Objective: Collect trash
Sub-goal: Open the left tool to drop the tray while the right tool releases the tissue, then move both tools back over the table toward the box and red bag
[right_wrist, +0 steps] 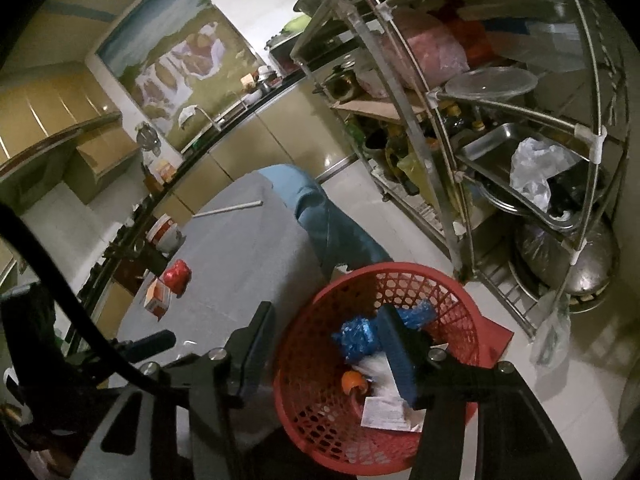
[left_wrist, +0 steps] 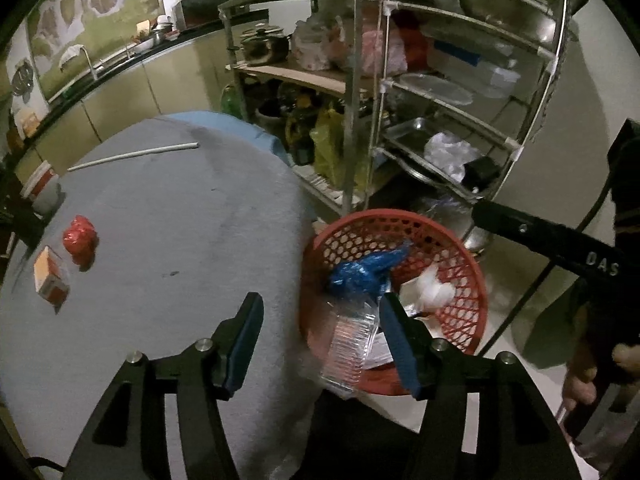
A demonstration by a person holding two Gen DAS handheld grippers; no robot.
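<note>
A red mesh basket (left_wrist: 474, 280) (right_wrist: 400, 274) stands on the floor beside the grey-clothed table (left_wrist: 180, 220). It holds a blue plastic bag (left_wrist: 364, 274) (right_wrist: 356, 336), white crumpled paper (left_wrist: 432, 290), an orange peel (right_wrist: 354, 382) and a paper slip (right_wrist: 384, 412). My left gripper (left_wrist: 322, 342) is open over the table edge and basket rim. A clear plastic box (left_wrist: 352, 344) lies loose by its right finger, over the basket. My right gripper (right_wrist: 328, 348) is open above the basket with nothing between its fingers. On the table lie a red crumpled wrapper (left_wrist: 80, 236) (right_wrist: 178, 276) and a small orange box (left_wrist: 50, 276) (right_wrist: 158, 296).
A white stick (left_wrist: 132, 156) (right_wrist: 230, 209) and a red-and-white cup (left_wrist: 42, 188) (right_wrist: 164, 232) sit at the table's far side. A metal rack (left_wrist: 440, 100) (right_wrist: 480, 140) full of pots, trays and bags stands just behind the basket. A kitchen counter runs along the far wall.
</note>
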